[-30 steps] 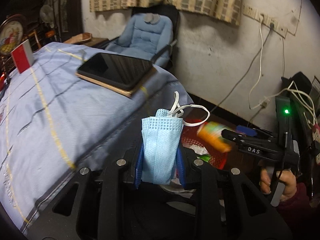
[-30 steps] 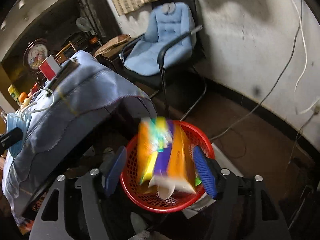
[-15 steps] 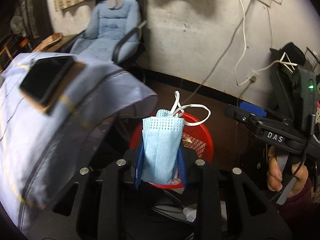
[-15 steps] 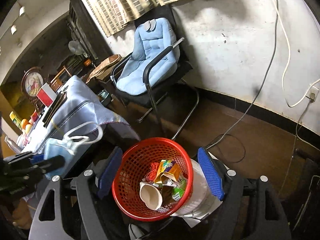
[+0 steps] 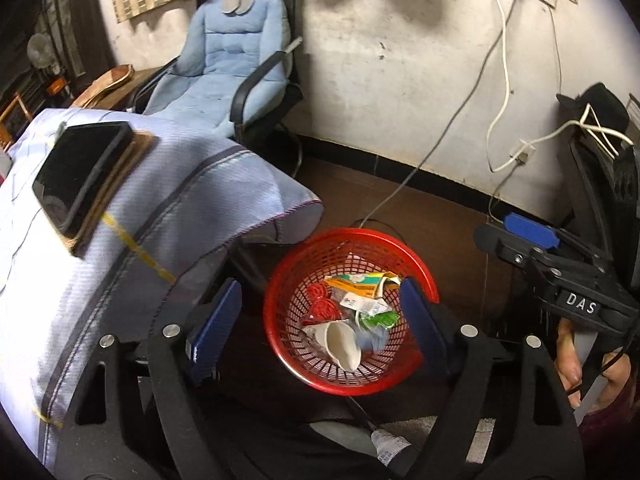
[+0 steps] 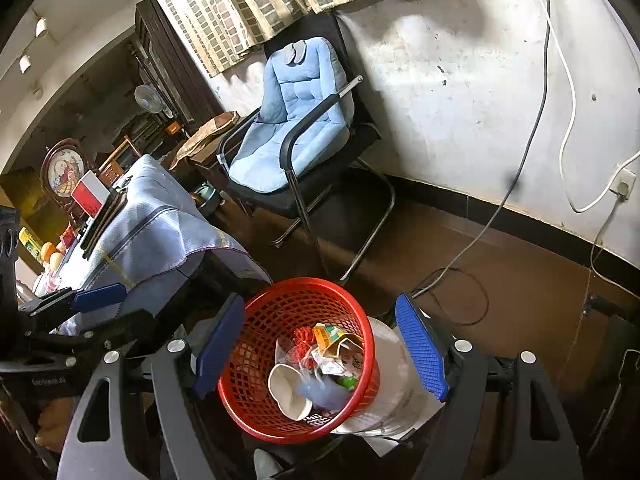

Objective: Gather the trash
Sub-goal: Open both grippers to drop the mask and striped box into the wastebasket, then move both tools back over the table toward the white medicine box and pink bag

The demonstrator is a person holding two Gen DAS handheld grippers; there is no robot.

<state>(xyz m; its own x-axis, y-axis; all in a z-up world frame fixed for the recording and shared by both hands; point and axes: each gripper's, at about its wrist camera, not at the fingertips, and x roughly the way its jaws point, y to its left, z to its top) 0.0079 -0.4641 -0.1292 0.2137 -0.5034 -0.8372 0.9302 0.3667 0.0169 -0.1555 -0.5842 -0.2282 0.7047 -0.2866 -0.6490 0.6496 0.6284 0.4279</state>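
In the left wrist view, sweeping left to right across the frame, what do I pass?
Dark tablet on the blue-clothed table → red basket of trash on the floor → the other hand-held gripper, open, with the hand holding it at the right edge.

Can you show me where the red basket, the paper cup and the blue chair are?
Red basket (image 5: pixel 416 258): left wrist view, far rim.
Paper cup (image 5: pixel 341 345): left wrist view, its white side, lying inside the basket.
Blue chair (image 6: pixel 298 96): right wrist view, padded backrest.
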